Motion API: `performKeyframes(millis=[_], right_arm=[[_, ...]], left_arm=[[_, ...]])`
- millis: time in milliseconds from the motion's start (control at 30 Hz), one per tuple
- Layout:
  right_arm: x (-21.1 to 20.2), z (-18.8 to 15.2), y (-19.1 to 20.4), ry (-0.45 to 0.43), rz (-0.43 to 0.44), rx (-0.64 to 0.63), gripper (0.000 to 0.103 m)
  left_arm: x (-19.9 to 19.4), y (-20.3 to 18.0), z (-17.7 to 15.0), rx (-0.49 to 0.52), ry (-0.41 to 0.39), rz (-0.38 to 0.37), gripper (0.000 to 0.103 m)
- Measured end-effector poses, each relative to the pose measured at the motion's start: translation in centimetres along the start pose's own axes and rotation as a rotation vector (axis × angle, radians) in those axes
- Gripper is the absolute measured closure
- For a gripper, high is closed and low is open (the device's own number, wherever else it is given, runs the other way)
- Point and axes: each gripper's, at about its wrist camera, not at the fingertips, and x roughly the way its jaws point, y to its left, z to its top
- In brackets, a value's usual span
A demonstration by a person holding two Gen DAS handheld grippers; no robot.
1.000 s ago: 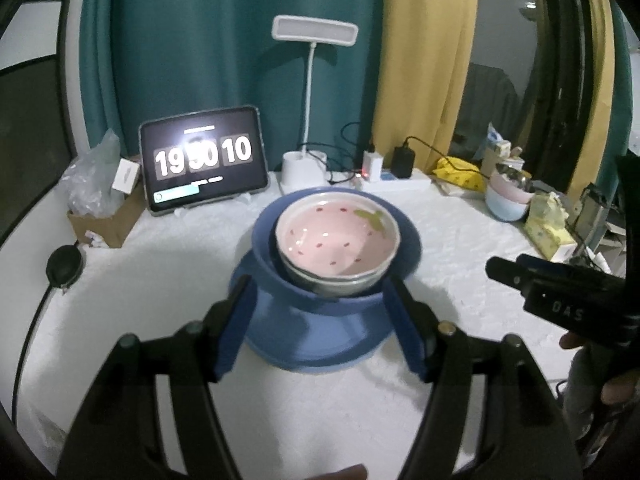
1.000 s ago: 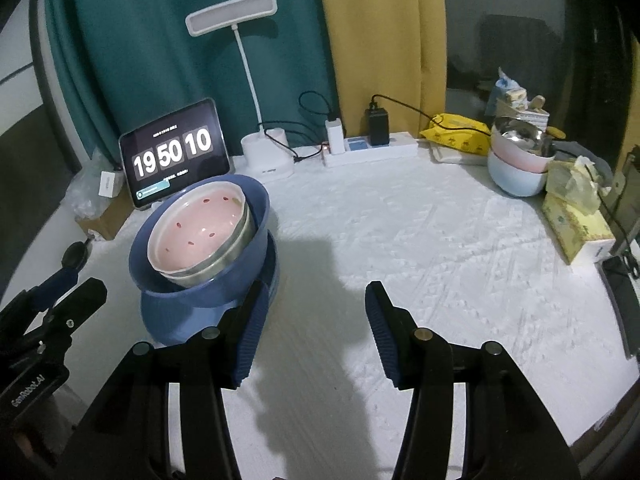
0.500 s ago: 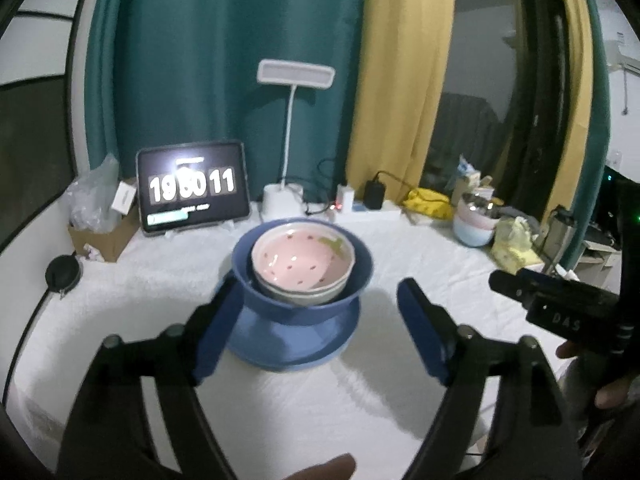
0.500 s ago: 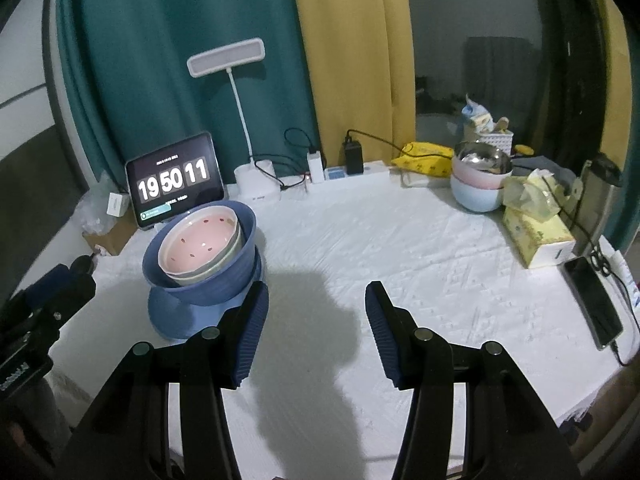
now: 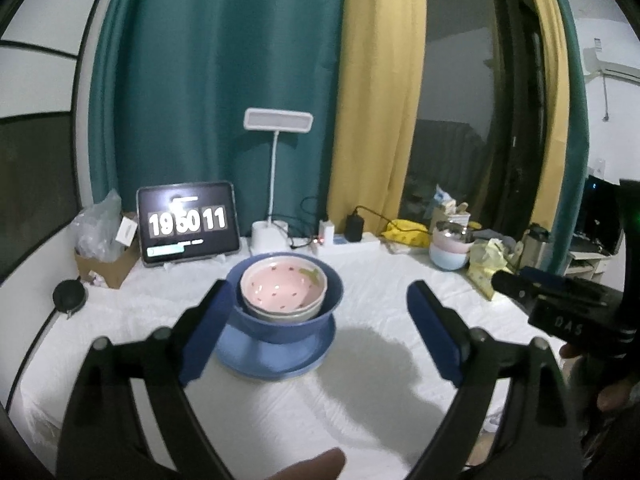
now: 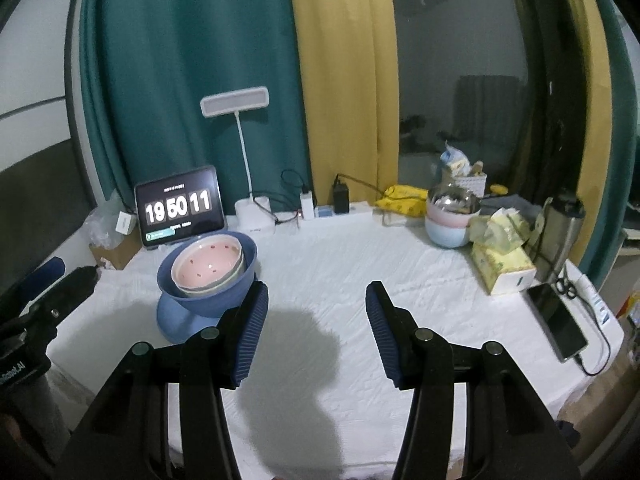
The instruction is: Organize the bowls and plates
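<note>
Right now the stack sits alone on the white textured tablecloth (image 6: pixel 360 256), toward its left side: a flat blue plate (image 5: pixel 276 350) at the bottom, a deep blue bowl (image 5: pixel 288 320) standing on it, and nested inside that a pale bowl holding a pink bowl with small red specks (image 5: pixel 284 286) on top. The left gripper (image 5: pixel 320 332), black-framed with blue ribbed pads, hangs in front of the stack with its jaws spread wide; they have just been opening, and nothing is pinched between them, the left pad lying just in front of the blue bowl's side without a clear press on it. The right gripper (image 6: pixel 316 328) hovers over bare cloth to the right of the stack, its jaws parted and empty. Behind the stack a dark tablet showing large clock digits (image 6: pixel 178 208) leans against the teal curtain (image 6: pixel 180 80), with a white desk lamp (image 6: pixel 240 136) beside it. Along the far right of the table stand another small stack of pastel bowls (image 6: pixel 450 220), a yellow tissue box (image 6: pixel 504 268) and a black phone lying flat (image 6: pixel 558 320).
</note>
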Motion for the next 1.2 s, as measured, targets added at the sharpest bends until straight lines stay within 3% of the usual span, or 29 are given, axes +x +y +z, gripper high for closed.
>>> performKeyframes(millis=[533, 1200], right_arm=[[-4.5, 1.8, 0.2, -0.11, -0.014, -0.017, 0.048], [-7.7, 4.4, 0.9, -0.207, -0.001, -0.032, 0.046]], left_arm=[[-4.4, -1.4, 2.2, 0.048, -0.133, 0.036, 0.013], [-6.8, -1.7, 4.9, 0.059, -0.209, 0.033, 0.013]])
